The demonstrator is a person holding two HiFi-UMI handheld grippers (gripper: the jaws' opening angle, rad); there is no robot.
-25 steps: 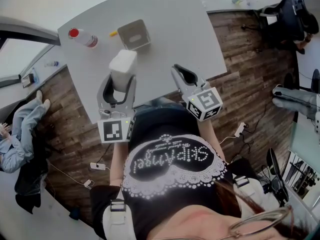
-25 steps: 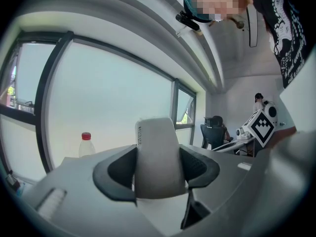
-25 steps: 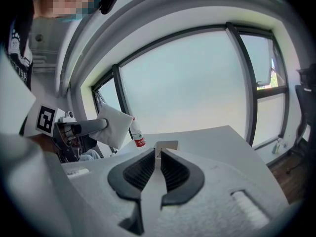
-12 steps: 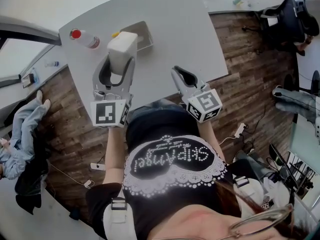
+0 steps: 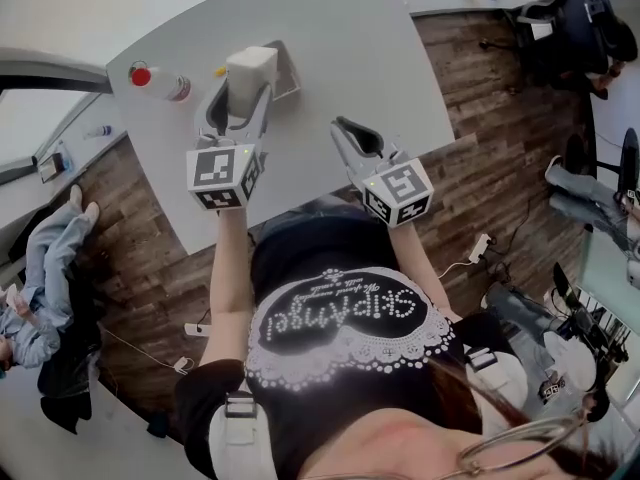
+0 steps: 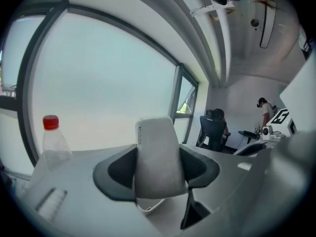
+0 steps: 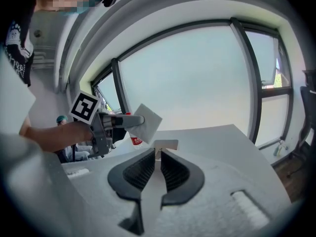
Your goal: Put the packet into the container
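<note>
My left gripper (image 5: 247, 90) is shut on a white packet (image 5: 252, 68), which stands upright between its jaws (image 6: 157, 158). It hangs over the near left part of the grey square container (image 5: 290, 70), hiding most of it. Whether the packet touches the container I cannot tell. In the right gripper view the packet (image 7: 146, 120) is held out in front of the small pale container (image 7: 166, 144). My right gripper (image 5: 347, 133) is shut and empty, over the grey table (image 5: 340, 38) to the right of the container.
A clear plastic bottle with a red cap (image 5: 155, 80) lies on the table left of the container; it also shows at the left in the left gripper view (image 6: 53, 143). A small yellow thing (image 5: 219, 71) lies by the container. Wooden floor, chairs and people surround the table.
My left gripper has carried the packet away from my body, from the table's middle to over the container. The right gripper has shifted only slightly.
</note>
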